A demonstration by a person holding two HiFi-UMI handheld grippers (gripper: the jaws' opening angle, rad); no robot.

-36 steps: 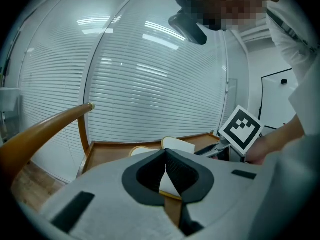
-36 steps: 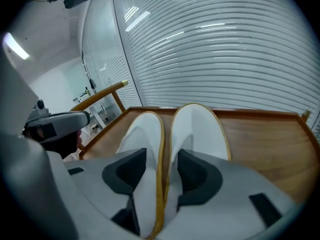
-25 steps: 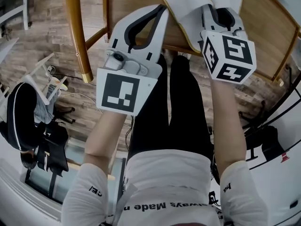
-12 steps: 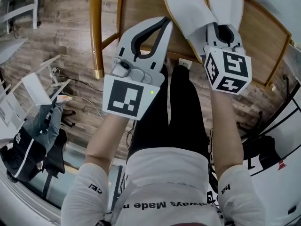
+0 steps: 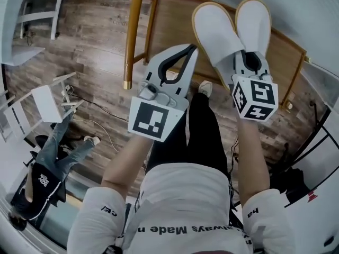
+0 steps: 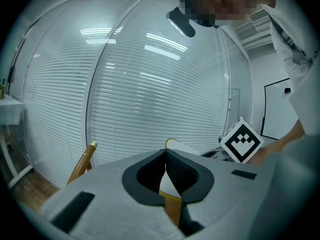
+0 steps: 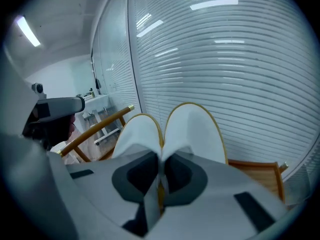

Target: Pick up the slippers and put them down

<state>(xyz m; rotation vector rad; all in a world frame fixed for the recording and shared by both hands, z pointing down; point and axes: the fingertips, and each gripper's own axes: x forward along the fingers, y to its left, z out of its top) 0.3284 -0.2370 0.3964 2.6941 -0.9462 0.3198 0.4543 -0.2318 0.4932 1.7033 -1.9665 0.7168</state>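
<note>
Above the wooden surface (image 5: 169, 25), the right gripper (image 5: 249, 57) is clamping both slippers (image 5: 222, 30) and the left gripper (image 5: 190, 47) pinching one rim, mid-carry; setting down needs level lowering, then release.

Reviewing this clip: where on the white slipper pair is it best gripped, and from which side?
Take the pair of slippers at the heel end, coming from behind the heels along their length. They sit side by side, toes away, so their inner rims meet there as one thin edge the jaws can pinch; the right gripper is shut on it.
</note>
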